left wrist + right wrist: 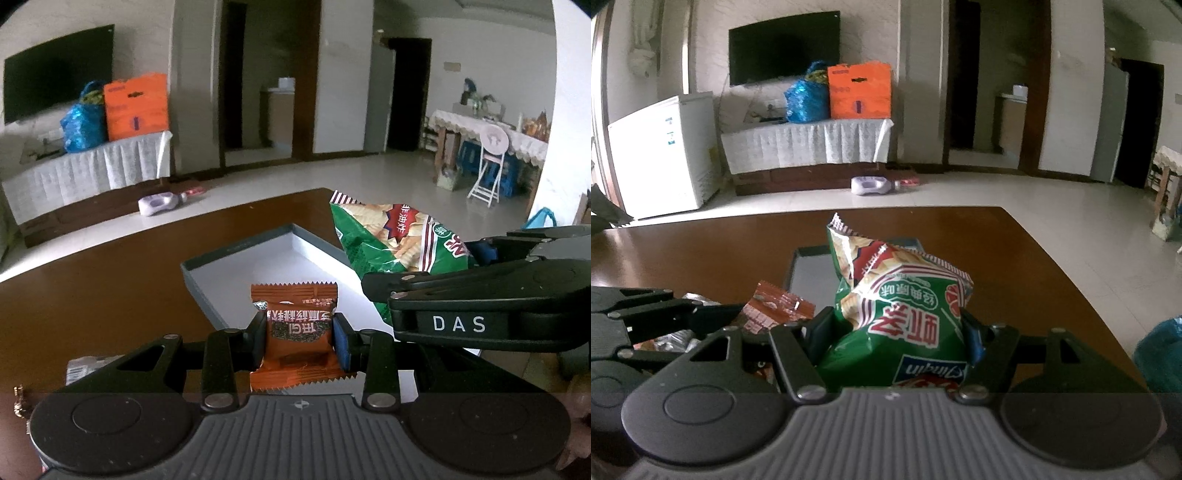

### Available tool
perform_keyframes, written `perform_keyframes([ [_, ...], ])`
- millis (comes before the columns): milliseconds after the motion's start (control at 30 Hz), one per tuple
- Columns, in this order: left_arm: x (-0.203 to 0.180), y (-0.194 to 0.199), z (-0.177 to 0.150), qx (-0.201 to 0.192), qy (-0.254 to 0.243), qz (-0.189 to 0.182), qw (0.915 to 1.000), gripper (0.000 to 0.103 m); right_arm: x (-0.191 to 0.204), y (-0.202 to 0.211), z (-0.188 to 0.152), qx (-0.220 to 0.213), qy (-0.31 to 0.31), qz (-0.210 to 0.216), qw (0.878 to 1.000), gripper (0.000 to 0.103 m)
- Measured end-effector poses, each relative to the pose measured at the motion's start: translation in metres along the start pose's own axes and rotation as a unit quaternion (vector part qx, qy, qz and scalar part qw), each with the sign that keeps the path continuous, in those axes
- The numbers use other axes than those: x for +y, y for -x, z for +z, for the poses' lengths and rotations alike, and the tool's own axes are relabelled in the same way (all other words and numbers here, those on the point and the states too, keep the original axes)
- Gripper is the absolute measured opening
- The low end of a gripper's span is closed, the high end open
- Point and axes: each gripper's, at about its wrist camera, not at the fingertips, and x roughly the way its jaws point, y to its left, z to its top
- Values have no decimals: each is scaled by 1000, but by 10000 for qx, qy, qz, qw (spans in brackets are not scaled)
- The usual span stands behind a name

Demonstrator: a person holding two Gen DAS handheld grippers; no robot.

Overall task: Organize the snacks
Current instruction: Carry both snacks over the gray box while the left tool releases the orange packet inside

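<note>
My left claw [300, 341] is clamped on the orange snack packet [295, 332], held just short of the box's [207, 271] near rim. My right claw [899, 334] pinches the green chip bag [901, 306] above the box, over its right side. I should carry each one over the white floor of the box, lower until it rests, then let go (the puffy bag may tip over the low wall). The box on the brown surface [110, 280] looks empty as far as I can see.
</note>
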Motion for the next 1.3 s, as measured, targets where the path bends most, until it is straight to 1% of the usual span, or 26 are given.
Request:
perform_keyframes([
  [167,-10,-12,-1,83,-121,-6,9999,37,-14,-11,-5,166,-29,-141,9998,69],
  [433,-17,-23,3,149,-277,13,9995,37,-12,-26,-4,268,-13,-233,9994,69],
  [533,-20,-24,2,159,-370,12,9992,37,-14,-29,-5,321,-51,-219,9992,69],
  [867,-22,-36,-1,320,-347,-82,9989,37,-12,-44,1,439,3,-221,9988,69],
  [1100,-21,-44,-4,461,-403,-125,9980,38,-16,-53,0,596,21,-197,9980,69],
  [1300,-20,-51,-8,561,-509,-91,9971,40,-16,-63,7,691,30,-119,9975,69],
])
